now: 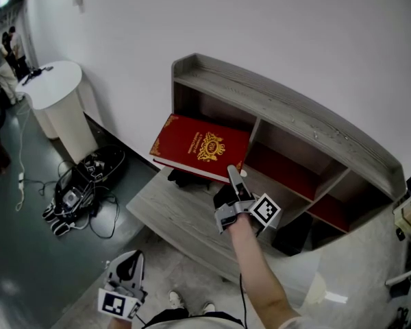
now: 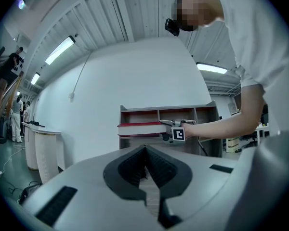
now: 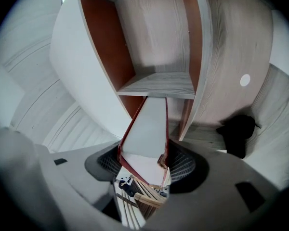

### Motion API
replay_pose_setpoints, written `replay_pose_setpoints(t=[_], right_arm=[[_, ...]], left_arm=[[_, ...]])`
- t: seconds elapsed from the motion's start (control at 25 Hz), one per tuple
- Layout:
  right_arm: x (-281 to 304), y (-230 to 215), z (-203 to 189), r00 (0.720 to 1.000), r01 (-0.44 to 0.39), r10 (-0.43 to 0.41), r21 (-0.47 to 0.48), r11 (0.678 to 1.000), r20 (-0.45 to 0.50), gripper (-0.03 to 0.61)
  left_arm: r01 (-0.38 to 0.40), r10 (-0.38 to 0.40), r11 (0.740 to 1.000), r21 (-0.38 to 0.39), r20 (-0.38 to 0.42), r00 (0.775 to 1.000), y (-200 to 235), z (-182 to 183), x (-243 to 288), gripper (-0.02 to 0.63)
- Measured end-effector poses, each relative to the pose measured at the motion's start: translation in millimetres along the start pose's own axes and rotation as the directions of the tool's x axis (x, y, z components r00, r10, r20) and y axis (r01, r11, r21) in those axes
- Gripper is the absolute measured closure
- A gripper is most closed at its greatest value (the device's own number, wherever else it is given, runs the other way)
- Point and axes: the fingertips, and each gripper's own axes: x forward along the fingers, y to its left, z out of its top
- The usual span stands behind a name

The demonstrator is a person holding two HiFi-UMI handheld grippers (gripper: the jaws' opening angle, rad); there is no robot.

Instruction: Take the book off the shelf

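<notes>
Though gripping the red book (image 1: 200, 146) firmly enough to carry it flat, crest up, at the centre of the head view, has it by only 1 near corner. Seen along the right gripper (image 3: 143, 160): jaws clamped across the book's thickness, page block between the pads, the rest running away toward the shelf (image 3: 159, 85) at the top of that frame. Down in the lower left of the head view, left gripper (image 1: 127, 269) with jaws together on nothing, well apart from everything else.

Judged as mid-withdrawal: far edge of the book close to the mouth of the leftmost of 3 compartments; cannot tell whether inside it or just out.

Could go wrong through leverage: long overhang from a corner grip, so likely to droop, pivot between the pads or slip out on a quick pull. Could also catch the far edge on the shelf's left side wall or the compartment floor if swung before clear. Could then drop onto the wooden ledge (image 1: 185, 221) below, or past it toward the cables (image 1: 82, 190) on the floor at left.

Open room toward the bottom of the head view and to the left above the floor. Tight only at right, by the divider (image 1: 255, 130), and behind, by the white wall (image 1: 260, 26).
</notes>
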Motion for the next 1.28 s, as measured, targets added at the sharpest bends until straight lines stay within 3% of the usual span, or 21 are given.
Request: replay_pose_setpoints(t=[0.56,0.88,1.28], right_arm=[[-56,36,-16,0.998,-0.059,0.058,-0.013,0.998,-0.030,0.304],[-100,52,-5,0.999,-0.033,0.026,-0.196,0.980,-0.040,0.304],[-161,56,20,0.999,0.046,-0.041,-0.322,0.946,0.024,0.307]], left_arm=[[-0.055,0.054,0.998,0.023,0.057,0.997,6,16,-20,0.598],[-0.078,0.076,0.997,0.026,0.059,0.995,10,20,-30,0.597],[-0.103,0.100,0.994,0.032,0.075,0.992,15,26,-38,0.598]])
